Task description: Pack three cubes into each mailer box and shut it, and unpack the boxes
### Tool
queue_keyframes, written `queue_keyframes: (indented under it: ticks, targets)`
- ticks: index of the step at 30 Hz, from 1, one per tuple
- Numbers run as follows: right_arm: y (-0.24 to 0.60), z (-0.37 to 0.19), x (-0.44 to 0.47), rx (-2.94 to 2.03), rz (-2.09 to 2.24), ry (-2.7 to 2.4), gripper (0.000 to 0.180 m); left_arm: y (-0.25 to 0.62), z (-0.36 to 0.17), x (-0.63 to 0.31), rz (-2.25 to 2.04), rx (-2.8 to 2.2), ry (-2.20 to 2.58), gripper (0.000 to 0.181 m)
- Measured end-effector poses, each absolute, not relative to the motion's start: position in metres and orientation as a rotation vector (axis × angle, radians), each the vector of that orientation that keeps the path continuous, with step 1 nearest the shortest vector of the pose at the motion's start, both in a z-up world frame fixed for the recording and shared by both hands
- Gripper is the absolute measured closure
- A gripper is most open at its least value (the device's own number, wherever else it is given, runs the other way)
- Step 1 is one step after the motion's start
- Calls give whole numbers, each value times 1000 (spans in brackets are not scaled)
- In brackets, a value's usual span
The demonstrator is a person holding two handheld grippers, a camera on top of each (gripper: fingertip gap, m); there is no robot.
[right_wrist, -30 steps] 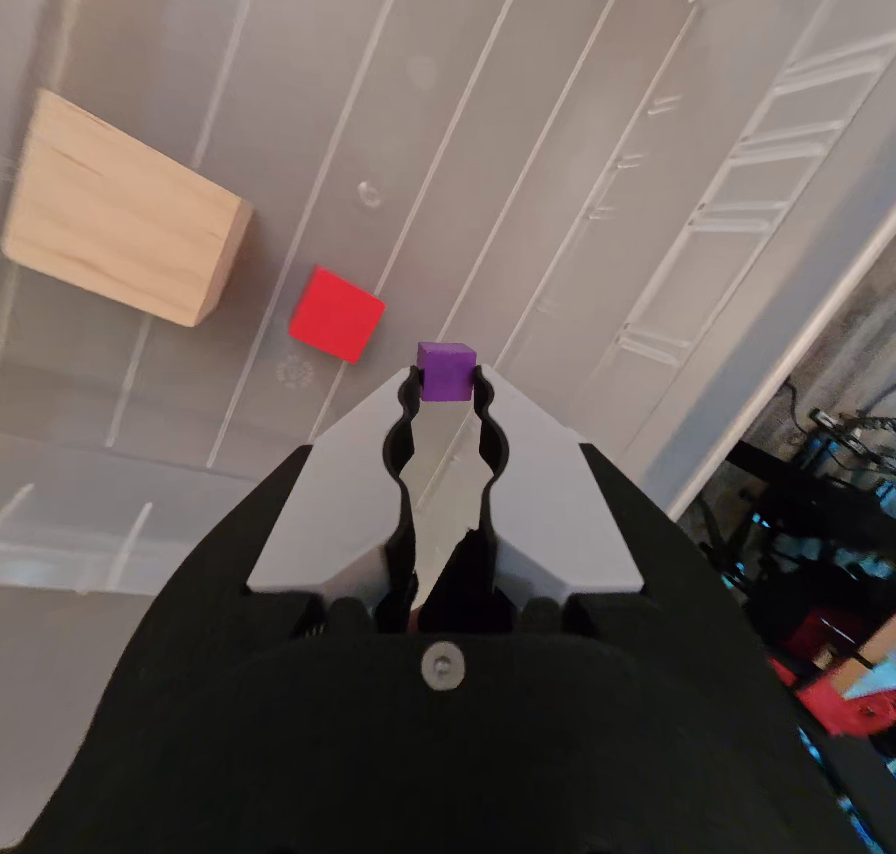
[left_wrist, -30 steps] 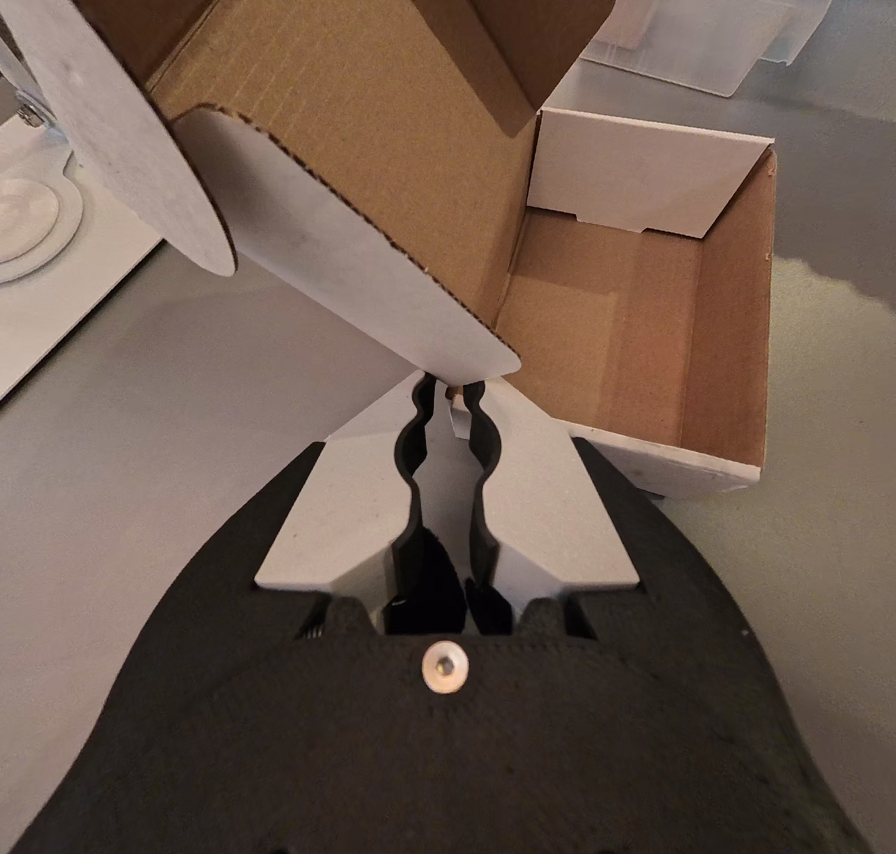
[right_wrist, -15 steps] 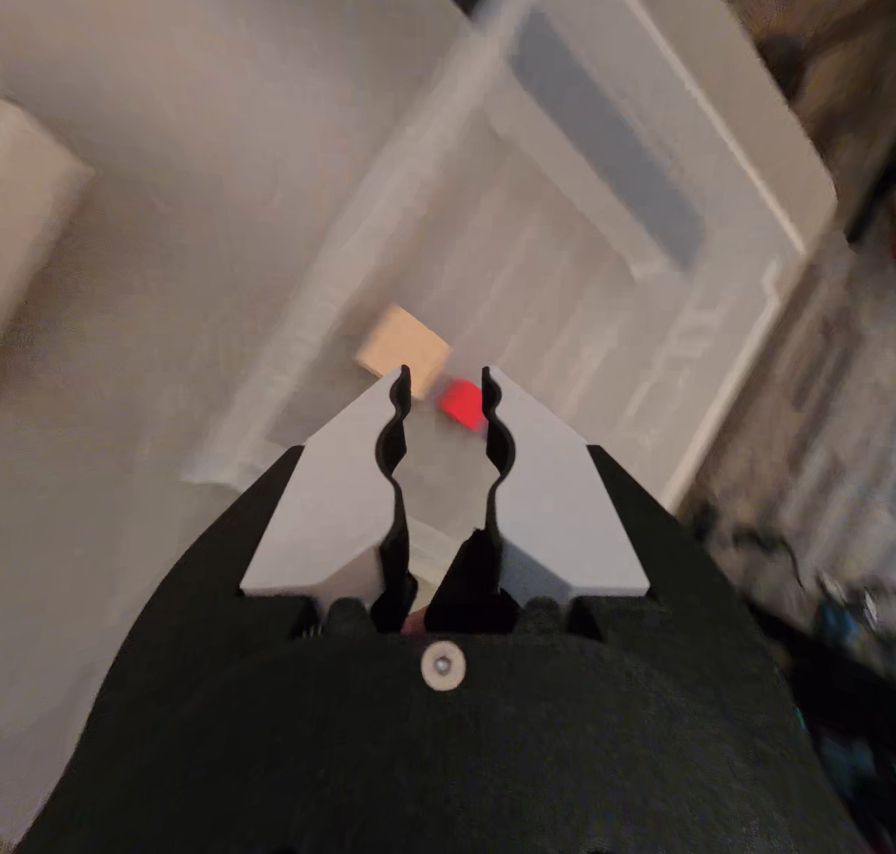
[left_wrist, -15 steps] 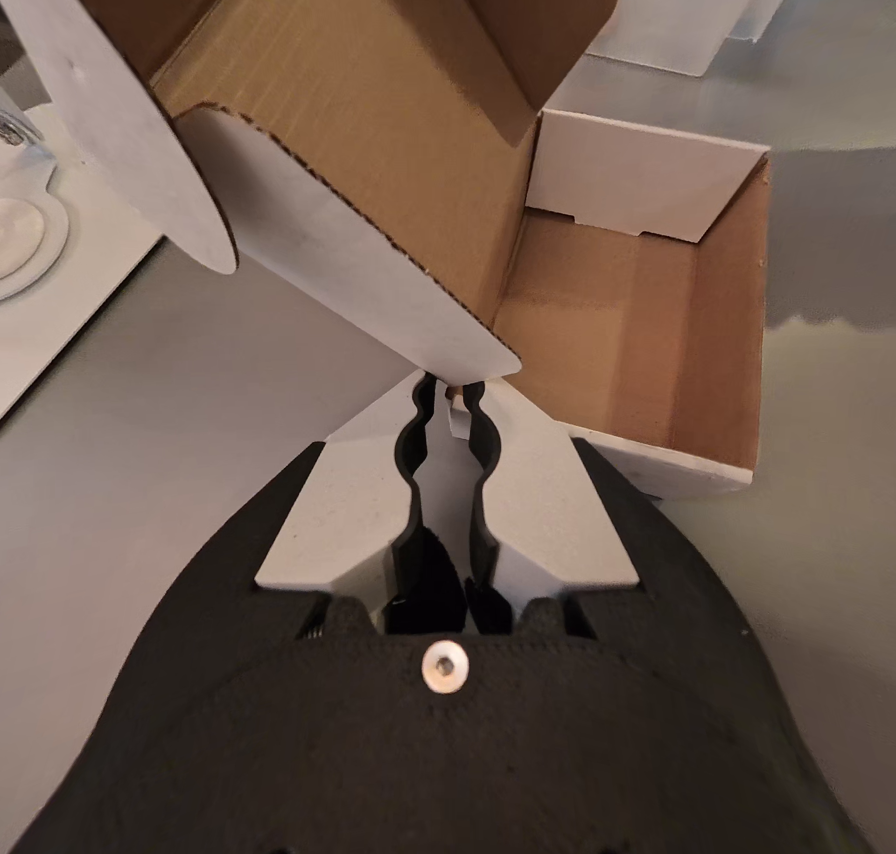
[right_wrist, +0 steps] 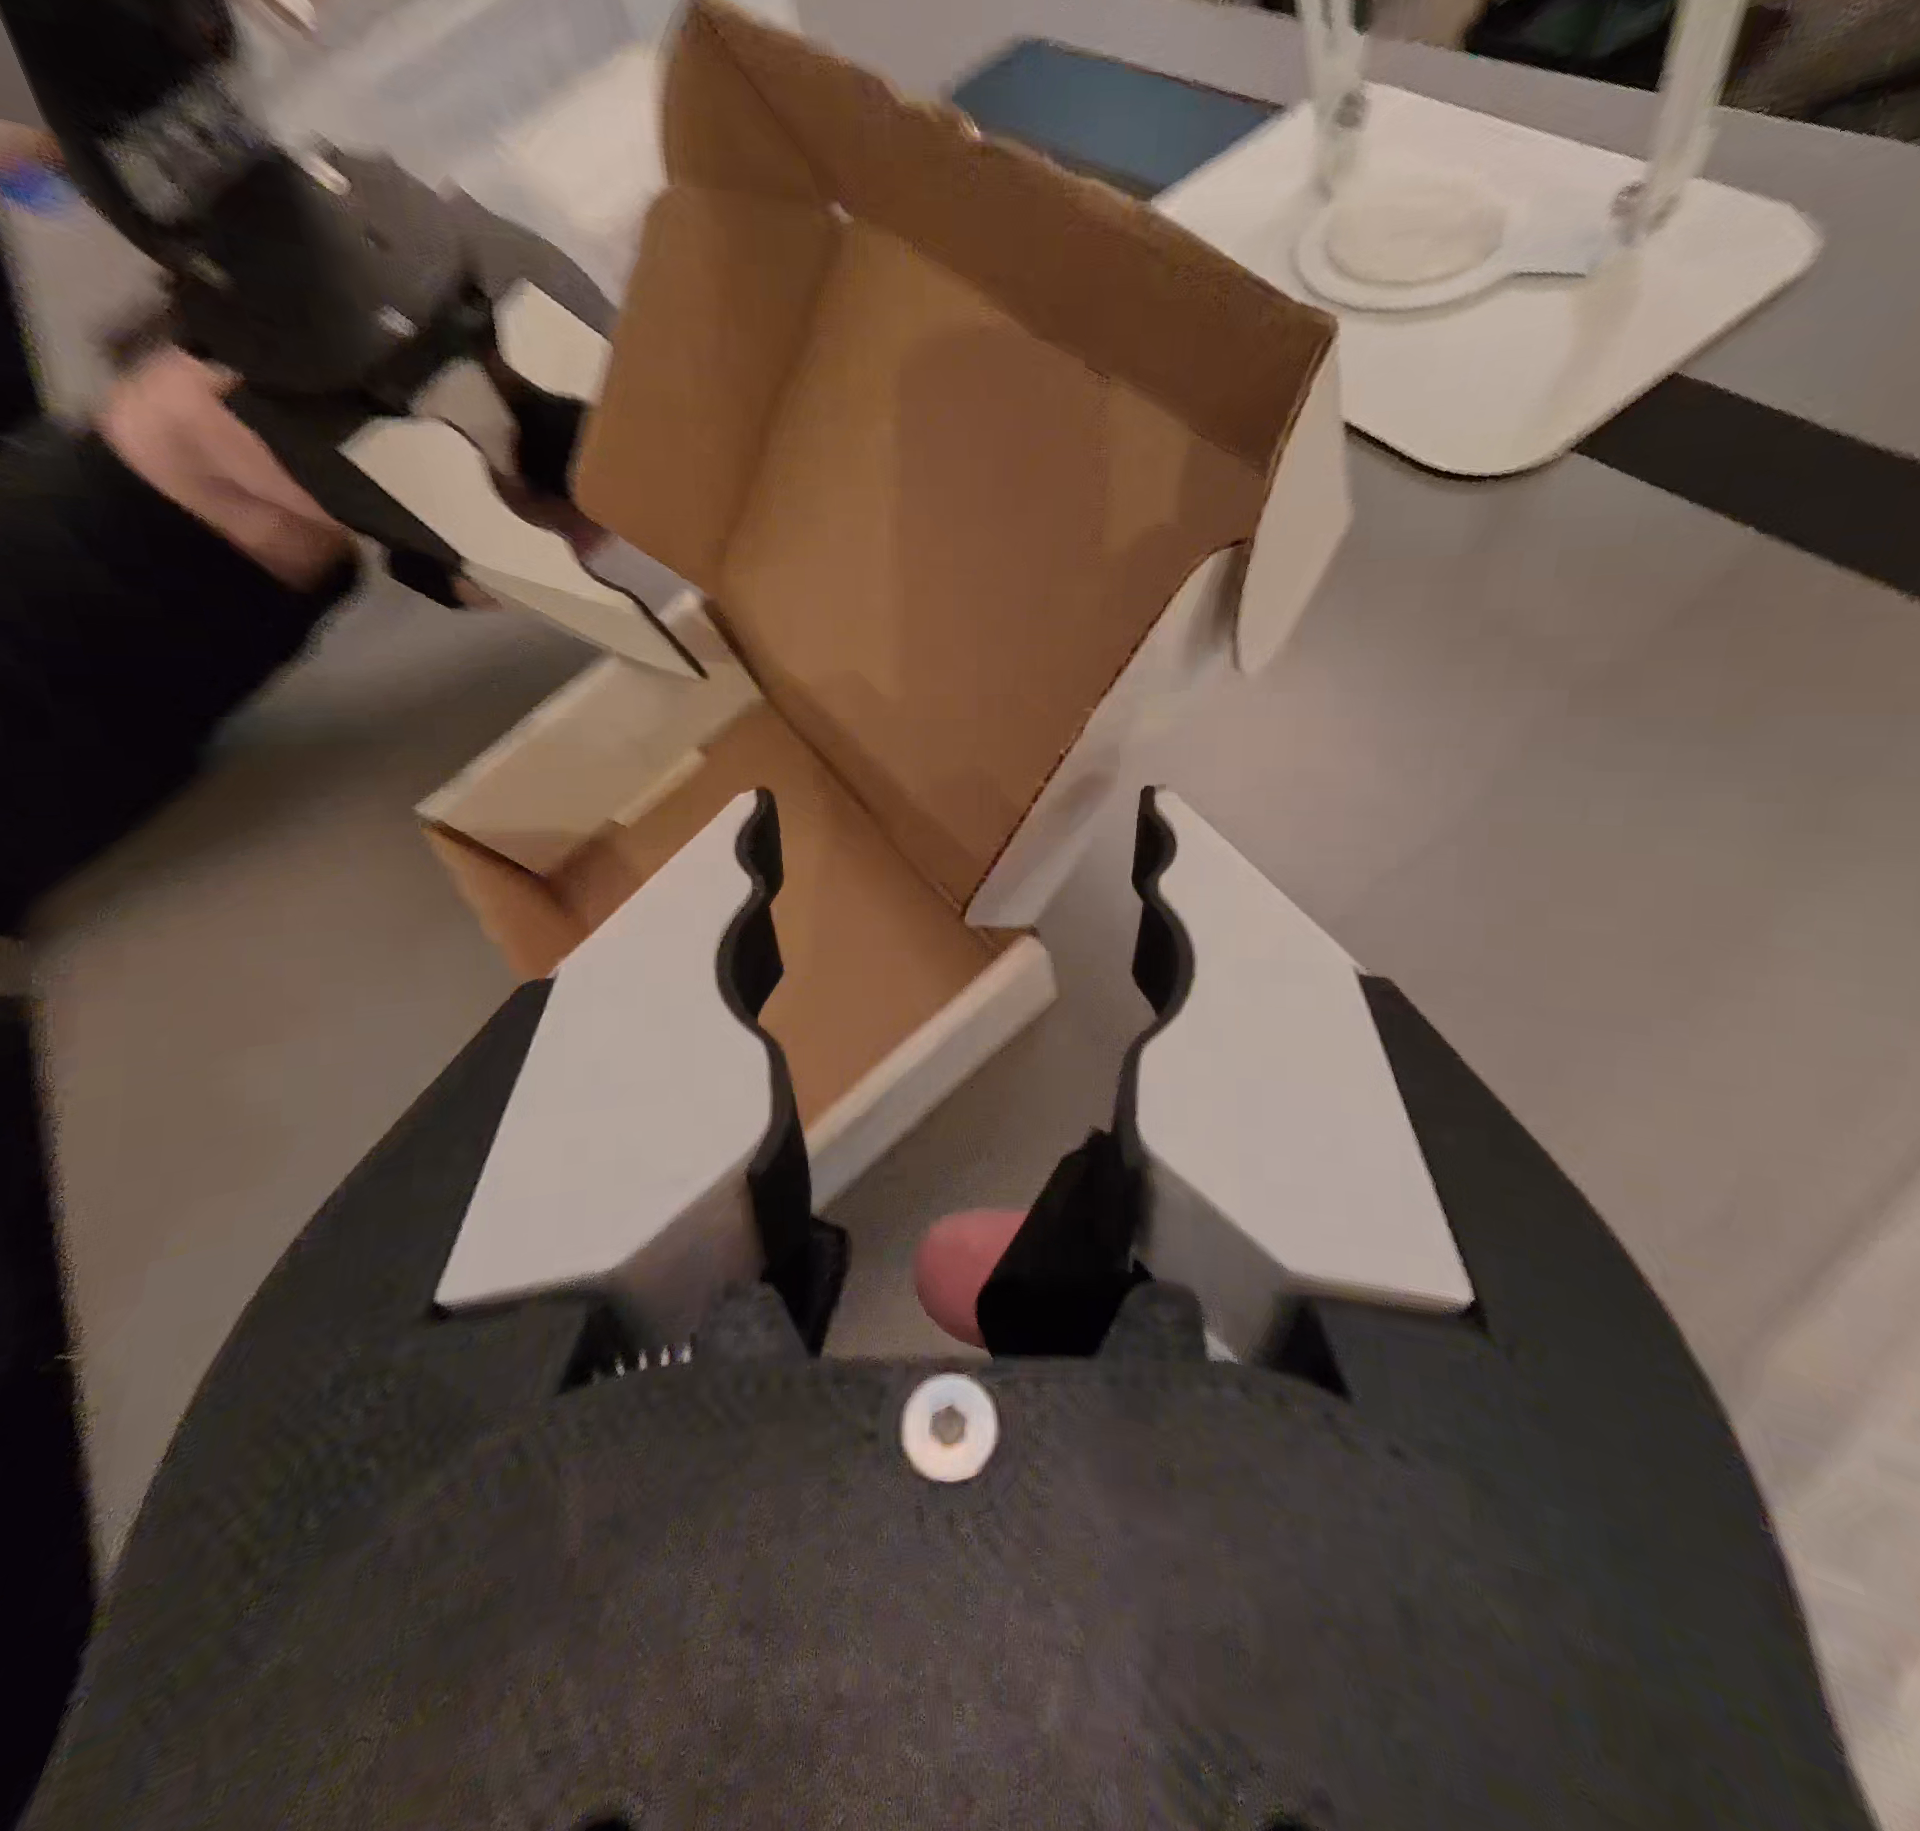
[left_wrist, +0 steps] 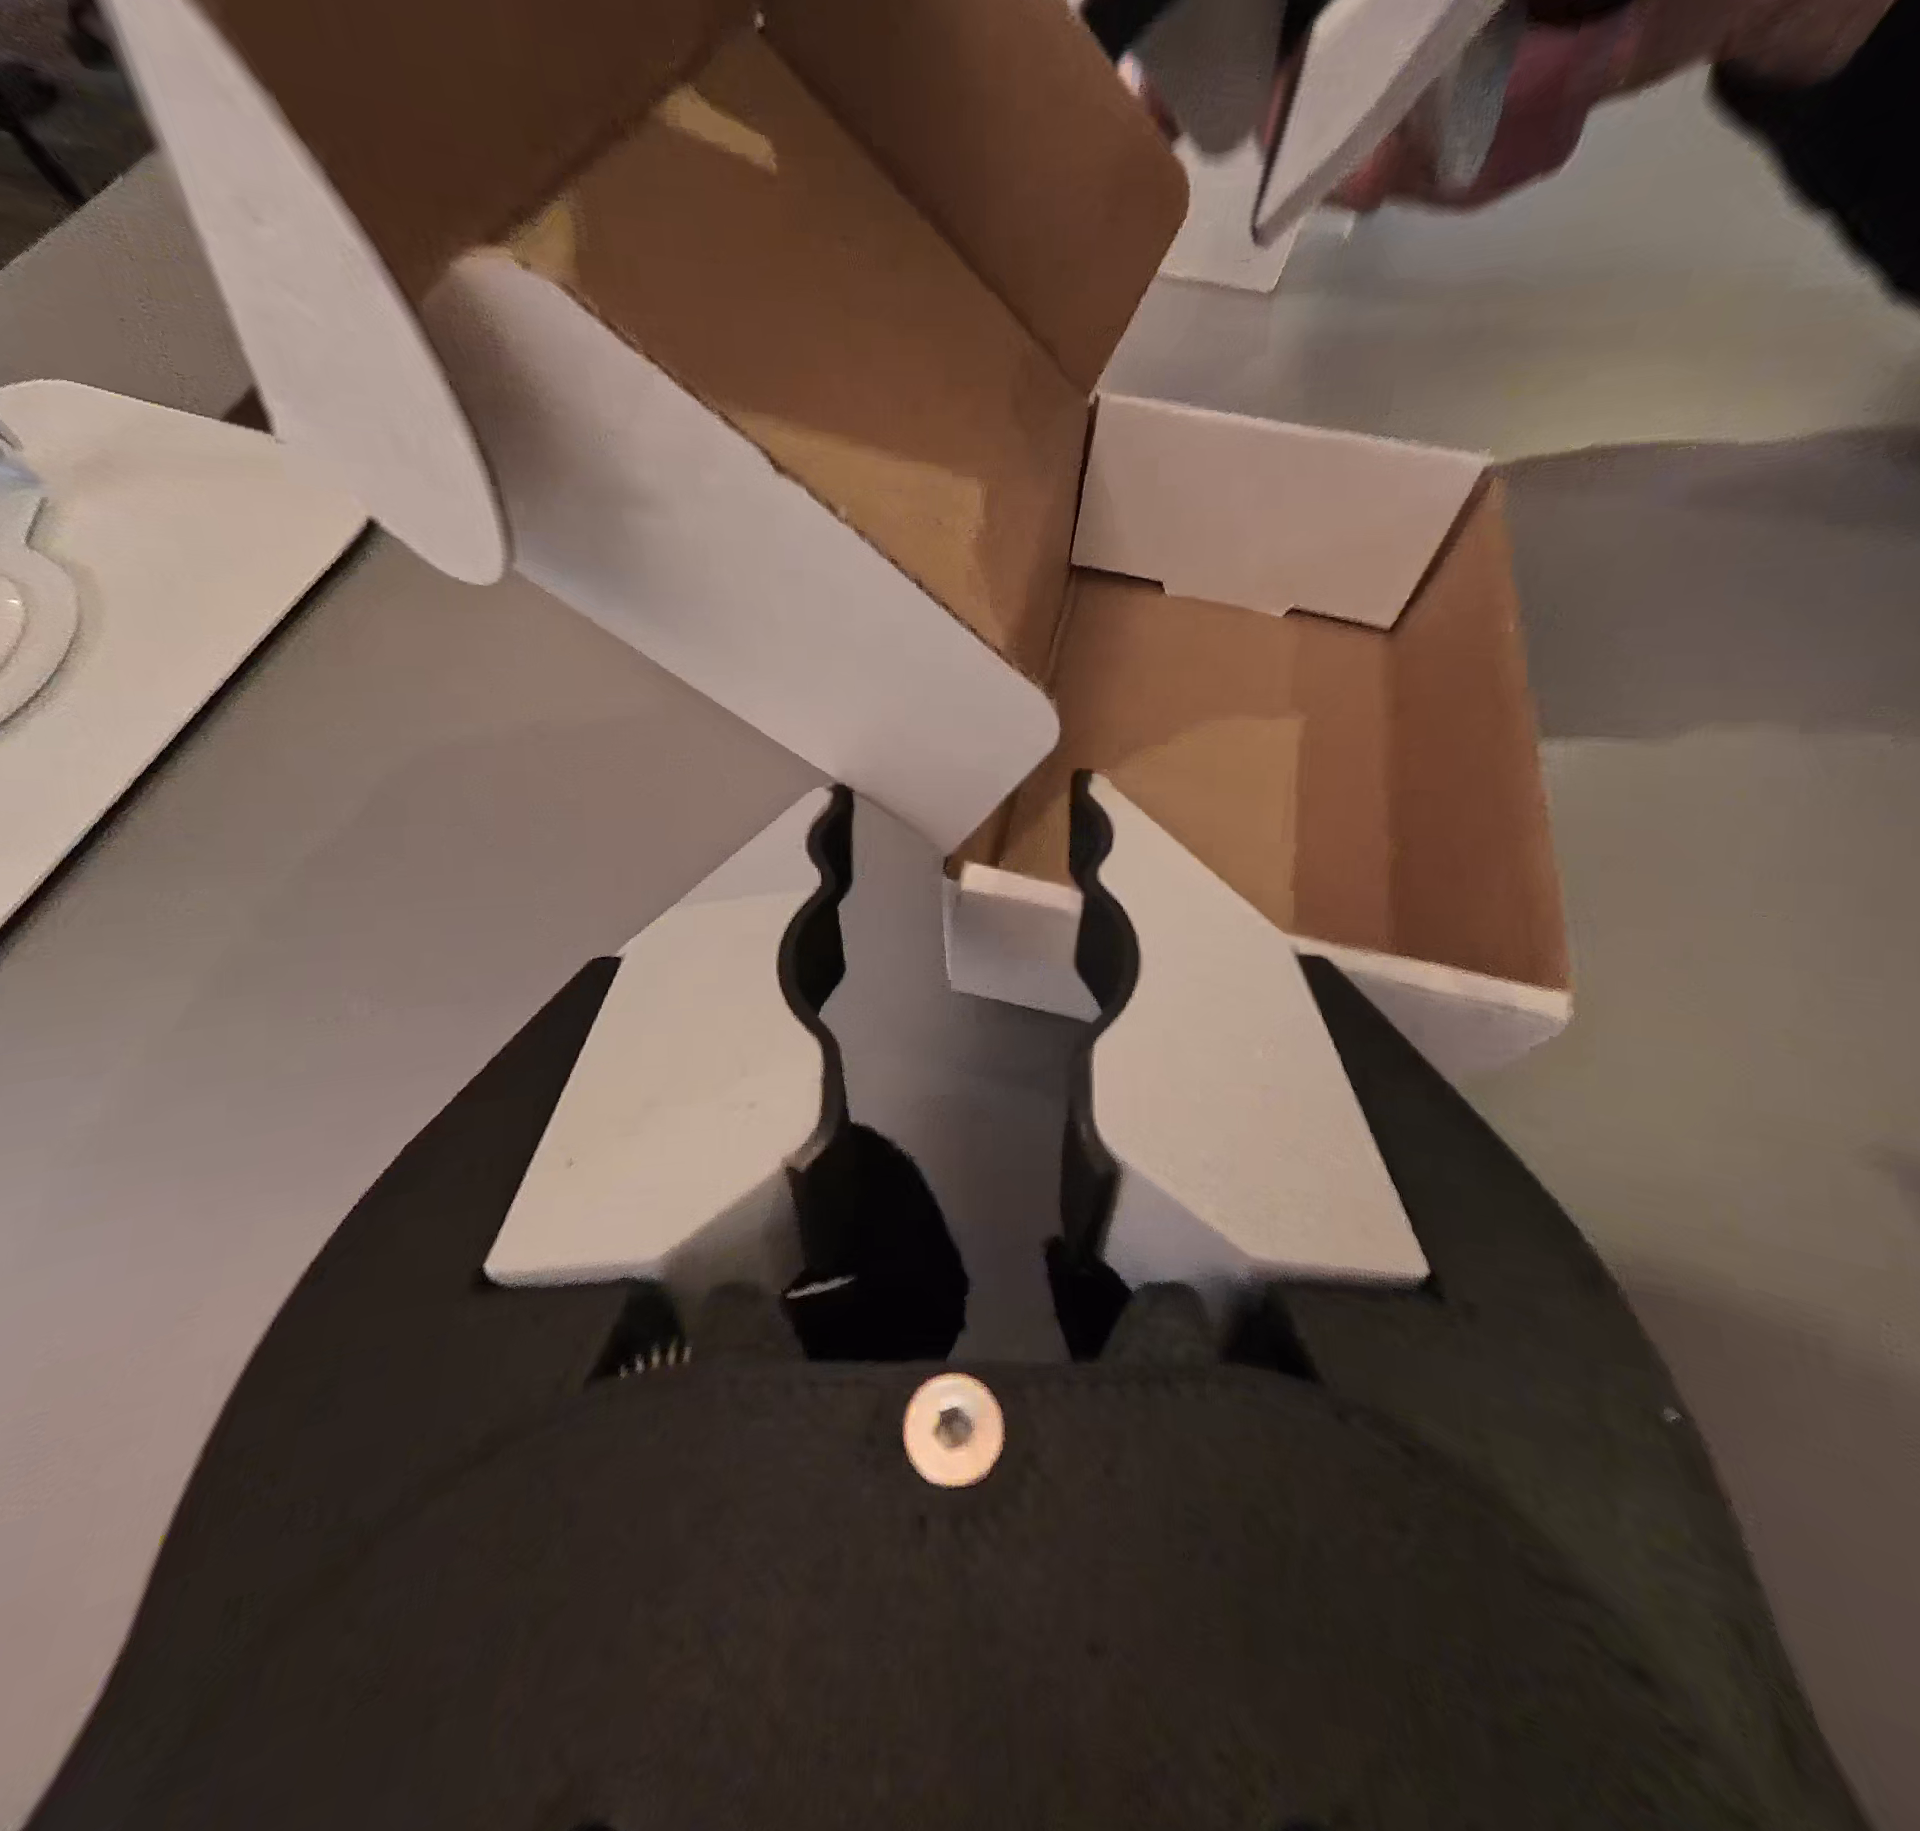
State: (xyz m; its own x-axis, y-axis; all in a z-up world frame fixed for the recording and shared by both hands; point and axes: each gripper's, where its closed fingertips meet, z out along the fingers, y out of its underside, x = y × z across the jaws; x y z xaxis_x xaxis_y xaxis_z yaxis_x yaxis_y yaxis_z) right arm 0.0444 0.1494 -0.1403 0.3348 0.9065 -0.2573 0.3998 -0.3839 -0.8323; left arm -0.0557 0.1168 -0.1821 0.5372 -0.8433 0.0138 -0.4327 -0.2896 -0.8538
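A white mailer box (left_wrist: 1439, 1007) with a brown inside stands open on the grey table, and no cube shows in it. Its lid (left_wrist: 831, 347) leans up and to the left. My left gripper (left_wrist: 958, 789) is open, its fingertips on either side of the box's near left corner and under a lid flap. My right gripper (right_wrist: 956, 796) is open and empty, just above the box's (right_wrist: 935, 1038) near wall, facing the raised lid (right_wrist: 935, 493). The left gripper also shows in the right wrist view (right_wrist: 613, 545), beside the lid's left edge. The right gripper shows blurred in the left wrist view (left_wrist: 1226, 171).
A white stand base with clear posts (right_wrist: 1538, 254) lies behind the box, and also shows in the left wrist view (left_wrist: 114, 576). A dark flat device (right_wrist: 1112, 114) lies farther back. A person's hands (left_wrist: 1683, 67) (right_wrist: 208, 451) hold the grippers.
The right gripper let the purple cube go in the clear bin, swung away to face the box and opened wider. The left gripper opened from its grip on the box's near corner.
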Motion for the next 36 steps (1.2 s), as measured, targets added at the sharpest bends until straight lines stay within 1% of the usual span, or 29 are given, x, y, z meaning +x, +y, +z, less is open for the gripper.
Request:
queue_keyframes:
  ticks: [2, 3, 5, 6, 7, 8, 9, 10, 12, 14, 17, 21, 25, 27, 29, 32, 36]
  targets:
    - [147, -138, 41, -1908, 1057, -1104, 116, 118, -178, -56, -658, -1902, 997, 127]
    - [150, -139, 42, -1893, 1022, -1100, 124, 119, -175, -56, -681, -1893, 969, 121]
    - [154, -139, 43, -1864, 948, -1085, 150, 120, -167, -56, -750, -1869, 915, 108]
    - [155, -139, 43, -1850, 922, -1081, 156, 122, -162, -57, -774, -1851, 882, 105]
    - [154, -140, 43, -1835, 896, -1087, 159, 124, -157, -59, -796, -1835, 845, 106]
    - [154, -142, 42, -1823, 866, -1098, 159, 125, -152, -59, -827, -1814, 814, 113]
    - [154, -143, 43, -1815, 834, -1098, 159, 125, -146, -60, -867, -1782, 789, 126]
    - [154, -143, 43, -1803, 820, -1094, 160, 124, -139, -60, -909, -1747, 760, 128]
    - [151, -143, 41, -1775, 784, -1103, 163, 124, -137, -61, -897, -1737, 760, 129]
    - [145, -145, 39, -1733, 716, -1136, 162, 127, -146, -65, -739, -1771, 801, 129]
    - [141, -145, 39, -1702, 644, -1161, 161, 122, -155, -64, -652, -1791, 837, 130]
    - [132, -146, 37, -1660, 541, -1166, 160, 119, -173, -65, -428, -1831, 842, 133]
    - [122, -151, 41, -1624, 462, -1174, 161, 109, -174, -61, -387, -1799, 897, 123]
    - [117, -155, 42, -1620, 436, -1188, 161, 101, -177, -55, -405, -1789, 929, 111]
    - [110, -162, 43, -1624, 398, -1228, 161, 93, -182, -54, -359, -1780, 995, 109]
    - [100, -174, 45, -1643, 379, -1279, 162, 80, -187, -49, -384, -1787, 1068, 96]
    - [90, -194, 50, -1645, 269, -1431, 170, 72, -192, -49, -352, -1778, 1144, 93]
